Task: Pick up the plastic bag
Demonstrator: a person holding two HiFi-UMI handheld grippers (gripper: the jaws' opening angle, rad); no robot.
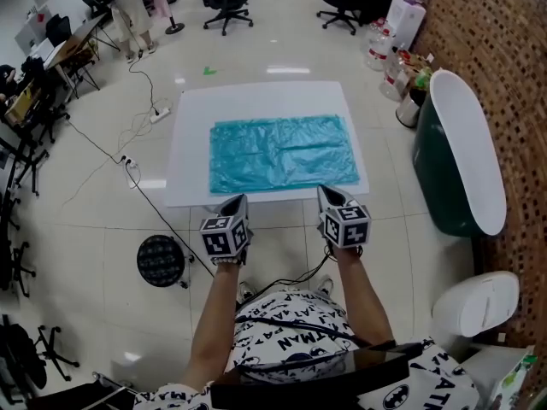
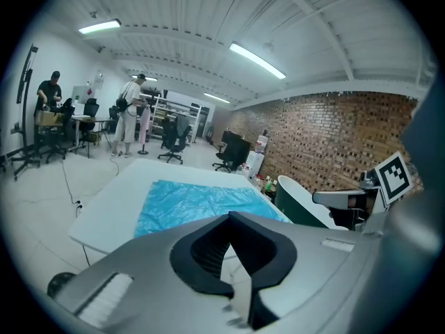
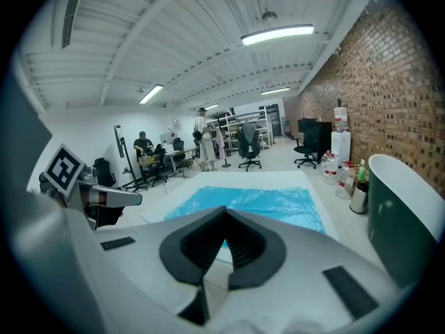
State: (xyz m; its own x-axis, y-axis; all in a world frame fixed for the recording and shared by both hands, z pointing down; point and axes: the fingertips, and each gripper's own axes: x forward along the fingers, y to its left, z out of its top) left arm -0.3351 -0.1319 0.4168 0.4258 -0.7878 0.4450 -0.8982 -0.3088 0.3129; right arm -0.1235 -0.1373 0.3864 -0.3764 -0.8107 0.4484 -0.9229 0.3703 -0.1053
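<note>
A blue plastic bag (image 1: 282,152) lies spread flat on a white table (image 1: 256,101). It also shows beyond the jaws in the left gripper view (image 2: 195,200) and the right gripper view (image 3: 271,200). My left gripper (image 1: 234,202) hovers at the table's near edge, just short of the bag's front left part. My right gripper (image 1: 329,193) is level with it at the bag's front right. In each gripper's own view the jaw tips meet, left (image 2: 231,216) and right (image 3: 226,211), with nothing between them. Neither gripper touches the bag.
A dark green tub with a white rim (image 1: 461,152) stands right of the table, and a white lidded bin (image 1: 474,301) sits nearer me. A black round stool (image 1: 161,260) and floor cables (image 1: 128,156) lie to the left. Water bottles (image 1: 397,67), office chairs and people are farther back.
</note>
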